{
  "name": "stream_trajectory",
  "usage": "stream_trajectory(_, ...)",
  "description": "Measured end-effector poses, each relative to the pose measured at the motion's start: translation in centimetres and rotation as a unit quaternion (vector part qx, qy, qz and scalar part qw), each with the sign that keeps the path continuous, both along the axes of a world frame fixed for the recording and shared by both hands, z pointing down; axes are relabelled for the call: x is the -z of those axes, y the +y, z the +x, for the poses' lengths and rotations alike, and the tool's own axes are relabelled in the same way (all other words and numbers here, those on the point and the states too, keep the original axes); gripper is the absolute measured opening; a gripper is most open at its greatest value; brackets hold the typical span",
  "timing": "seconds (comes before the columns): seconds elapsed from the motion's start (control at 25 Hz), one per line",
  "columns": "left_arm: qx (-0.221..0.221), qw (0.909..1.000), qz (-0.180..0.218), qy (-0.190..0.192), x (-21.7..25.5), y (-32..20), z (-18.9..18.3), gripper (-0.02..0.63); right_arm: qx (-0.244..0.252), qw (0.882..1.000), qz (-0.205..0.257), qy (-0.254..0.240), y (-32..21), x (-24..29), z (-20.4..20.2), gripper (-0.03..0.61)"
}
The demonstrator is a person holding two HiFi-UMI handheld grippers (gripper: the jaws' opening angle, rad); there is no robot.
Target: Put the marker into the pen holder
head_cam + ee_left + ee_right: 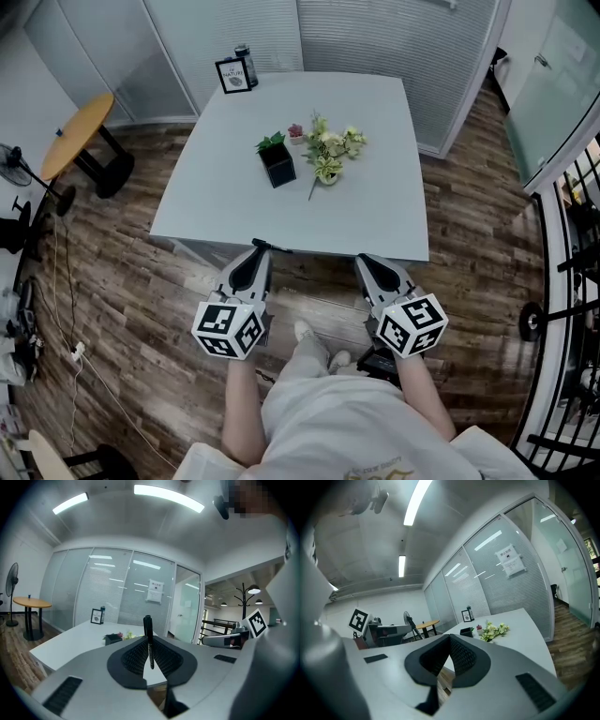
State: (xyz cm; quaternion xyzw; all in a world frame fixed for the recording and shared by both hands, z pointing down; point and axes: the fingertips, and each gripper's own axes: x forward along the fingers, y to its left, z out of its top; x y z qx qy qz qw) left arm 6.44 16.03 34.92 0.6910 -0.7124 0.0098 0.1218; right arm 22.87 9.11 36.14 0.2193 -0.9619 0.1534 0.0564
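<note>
A black marker (149,639) stands upright between the jaws of my left gripper (150,645), which is shut on it; its tip (269,246) pokes out sideways at the table's near edge. The black square pen holder (277,165) stands mid-table, with green leaves at its top, well ahead of both grippers. It also shows small in the left gripper view as the pen holder (112,639) and in the right gripper view as the pen holder (466,632). My right gripper (375,268) is shut with nothing in it, held just short of the table's front edge.
A bunch of pale flowers (330,150) lies right of the holder on the white table (375,206). A framed card (232,75) and a dark can (247,64) stand at the far edge. A round wooden side table (75,136) and a fan (28,173) are at left.
</note>
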Motion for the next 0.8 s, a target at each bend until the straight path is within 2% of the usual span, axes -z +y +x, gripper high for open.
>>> stream_trajectory(0.36, -0.005, 0.9999, 0.002, 0.012, -0.4, -1.2, -1.7, 0.034, -0.006, 1.000, -0.002, 0.013, -1.4, -0.8, -1.5, 0.015)
stream_trajectory(0.6, -0.025, 0.9993, -0.004, 0.029, -1.6, -5.2, -5.2, 0.034, -0.034, 0.999, -0.016, 0.024, -5.3, -2.0, -4.3, 0.016)
stream_trajectory(0.8, -0.049, 0.9979, -0.011, 0.042, -2.1, -10.1, -10.4, 0.034, -0.067, 0.997, -0.029, 0.034, -10.0, -2.6, -8.7, 0.016)
